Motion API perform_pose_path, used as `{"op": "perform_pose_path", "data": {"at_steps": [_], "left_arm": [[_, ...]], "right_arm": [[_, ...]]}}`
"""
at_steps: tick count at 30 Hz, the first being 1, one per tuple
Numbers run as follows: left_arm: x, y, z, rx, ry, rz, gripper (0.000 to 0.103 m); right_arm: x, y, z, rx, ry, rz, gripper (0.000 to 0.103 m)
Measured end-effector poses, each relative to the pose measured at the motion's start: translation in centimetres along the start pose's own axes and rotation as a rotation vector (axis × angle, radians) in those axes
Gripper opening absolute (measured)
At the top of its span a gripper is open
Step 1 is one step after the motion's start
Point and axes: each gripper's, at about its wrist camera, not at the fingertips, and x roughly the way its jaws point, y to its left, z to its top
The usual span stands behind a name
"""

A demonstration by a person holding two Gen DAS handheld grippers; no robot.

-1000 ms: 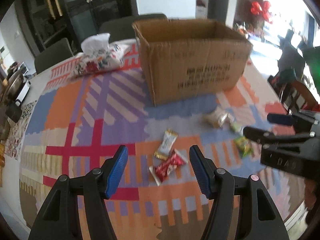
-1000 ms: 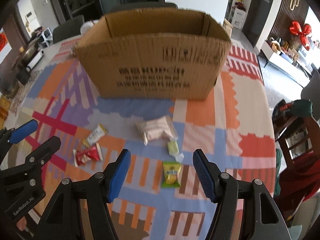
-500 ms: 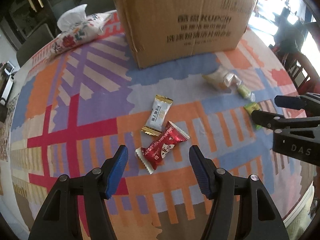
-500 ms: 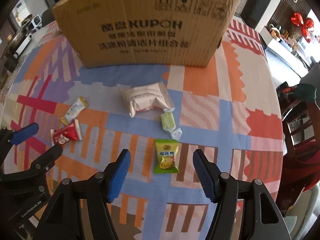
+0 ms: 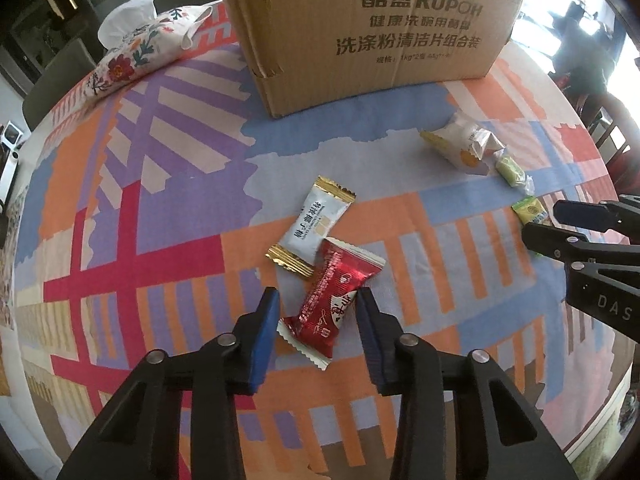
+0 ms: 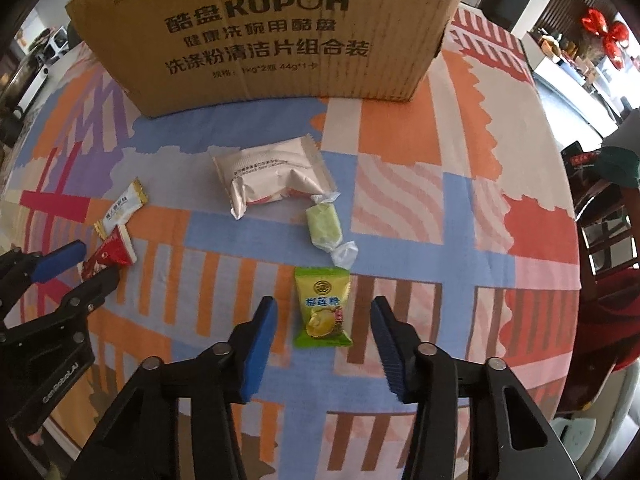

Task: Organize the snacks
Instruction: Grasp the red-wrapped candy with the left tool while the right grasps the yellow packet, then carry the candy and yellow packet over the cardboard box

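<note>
- Left wrist view: the left gripper (image 5: 318,308) straddles the red candy (image 5: 334,306); its jaws have just been closing, pads not yet pressing. Next: close fully, lift toward the cardboard box (image 5: 360,32).
- Right wrist view: the right gripper (image 6: 324,316) brackets the green packet (image 6: 322,308), jaws likewise narrowing, still clear.
- Count: five snacks on the tablecloth (image 6: 400,136), one box.

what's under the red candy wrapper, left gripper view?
The red candy wrapper lies over one gold end of the white candy, partly covering that end; the rest lies on the patterned tablecloth. Anything else beneath the wrapper is covered.
</note>
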Motion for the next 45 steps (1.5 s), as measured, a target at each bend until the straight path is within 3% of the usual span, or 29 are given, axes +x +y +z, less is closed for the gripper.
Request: {"op": "perform_pose_path", "data": {"at_steps": [2, 3, 14, 22, 32, 45], "left_arm": [[-0.1, -0.1, 0.0, -0.006, 0.002, -0.011, 0.023], [-0.2, -0.2, 0.0, -0.013, 0.009, -0.02, 0.021], [-0.1, -0.3, 0.0, -0.04, 0.006, -0.044, 0.021], [-2.0, -0.6, -0.6, -0.066, -0.024, -0.085, 0.021], [-7.0, -0.2, -0.2, -0.085, -0.146, -0.103, 0.021], [-14.5, -0.2, 2.7, -0.067, -0.331, -0.112, 0.021]], "right_arm": [[0.2, 0.1, 0.0, -0.001, 0.006, 0.006, 0.04], [0.4, 0.1, 0.0, -0.003, 0.01, 0.01, 0.036], [1.3, 0.2, -0.1, 0.002, 0.012, 0.027, 0.025], [-0.6, 0.5, -1.2, -0.023, -0.026, 0.078, 0.024], [-5.6, 1.3, -1.1, -0.059, -0.137, 0.106, 0.024], [-13.2, 1.1, 1.1, -0.1, -0.35, 0.11, 0.024]]}}
